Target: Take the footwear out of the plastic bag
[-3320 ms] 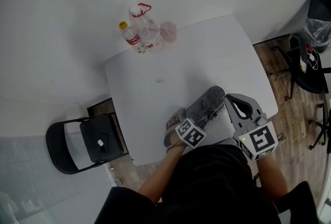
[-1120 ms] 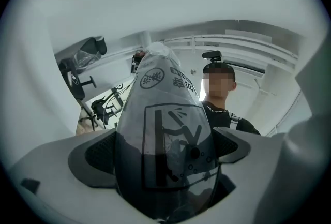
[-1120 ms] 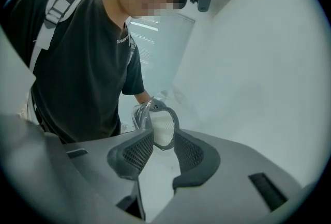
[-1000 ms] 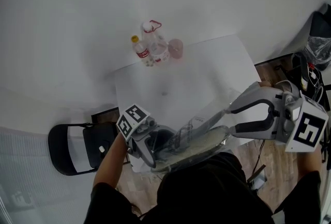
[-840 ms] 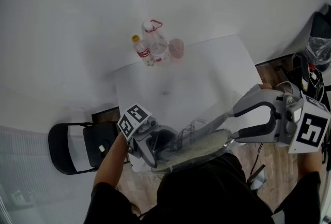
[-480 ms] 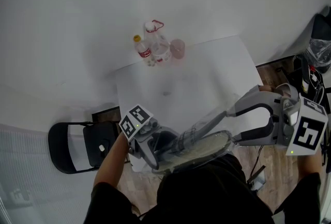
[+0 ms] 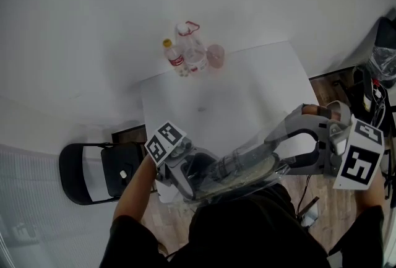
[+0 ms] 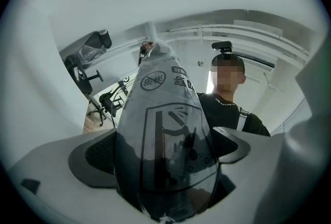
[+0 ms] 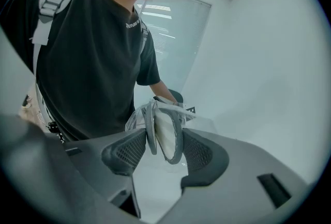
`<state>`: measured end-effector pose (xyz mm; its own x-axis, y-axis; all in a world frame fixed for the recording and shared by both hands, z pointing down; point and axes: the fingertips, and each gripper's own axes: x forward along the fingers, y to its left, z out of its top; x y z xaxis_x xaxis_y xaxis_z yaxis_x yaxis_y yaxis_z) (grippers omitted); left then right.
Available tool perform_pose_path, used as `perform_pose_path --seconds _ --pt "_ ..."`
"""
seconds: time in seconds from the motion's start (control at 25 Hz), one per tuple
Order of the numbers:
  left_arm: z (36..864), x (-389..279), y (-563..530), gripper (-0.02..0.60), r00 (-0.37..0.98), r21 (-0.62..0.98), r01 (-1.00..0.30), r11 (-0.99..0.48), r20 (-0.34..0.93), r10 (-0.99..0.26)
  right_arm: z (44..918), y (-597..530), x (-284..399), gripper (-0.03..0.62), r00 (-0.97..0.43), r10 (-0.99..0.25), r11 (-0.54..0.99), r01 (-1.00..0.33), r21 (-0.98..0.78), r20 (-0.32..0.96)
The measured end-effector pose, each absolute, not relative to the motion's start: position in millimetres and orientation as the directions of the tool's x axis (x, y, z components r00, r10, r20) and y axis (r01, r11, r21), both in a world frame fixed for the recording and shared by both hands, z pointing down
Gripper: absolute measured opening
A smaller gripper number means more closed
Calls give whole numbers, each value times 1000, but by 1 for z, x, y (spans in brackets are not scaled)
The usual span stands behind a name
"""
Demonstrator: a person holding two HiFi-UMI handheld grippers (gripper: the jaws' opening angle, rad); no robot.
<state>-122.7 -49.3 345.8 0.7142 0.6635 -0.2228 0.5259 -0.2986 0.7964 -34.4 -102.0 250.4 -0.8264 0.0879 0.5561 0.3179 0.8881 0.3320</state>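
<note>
Left tool was clamped on the plastic bag, both pads pressing its sides, with a dark part of the sandal inside the bag right between the jaws. Right tool had its jaws spread wide. The sandal's other end sat edge-on between them, one pad just beside the strap and a gap to the other, with no squeeze visible. Can't tell whether that end was clear of the bag. Bag and sandal spanned from your left tool across to your right tool, held in the air close to your torso. The tabletop lay beyond both tools, with bottles at its far side, well apart from either tool.
</note>
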Motion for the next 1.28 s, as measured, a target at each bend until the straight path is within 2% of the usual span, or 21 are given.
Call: perform_pose_path --seconds 0.08,0.24,0.56,0.64,0.8,0.96,1.12,1.28 --pt "347 -120 -52 581 731 799 507 -324 -200 653 256 -102 -33 211 -806 83 885 330 329 586" --pt "348 -114 -57 581 760 799 466 -381 -140 635 262 -101 -36 121 -784 82 877 350 330 615" --pt "369 -112 -61 581 795 770 388 -506 -2 607 289 -98 -44 92 -773 59 866 354 352 632" --pt "369 -113 -77 581 857 720 343 -603 24 515 290 -105 -41 84 -779 38 881 322 347 626" --pt "367 -130 -134 583 983 471 73 -879 117 144 291 -122 -24 78 -817 -29 928 192 319 576" --pt "347 -163 -170 583 982 243 -165 -956 136 -134 291 -145 -6 77 -887 -91 975 12 221 452" --pt "343 -179 -184 583 947 81 -275 -958 194 -255 300 -165 6 77 -919 -136 990 -137 26 369" --pt "349 -205 -191 583 933 104 -329 -939 187 -306 301 -182 19 74 -952 -156 982 -179 -67 263"
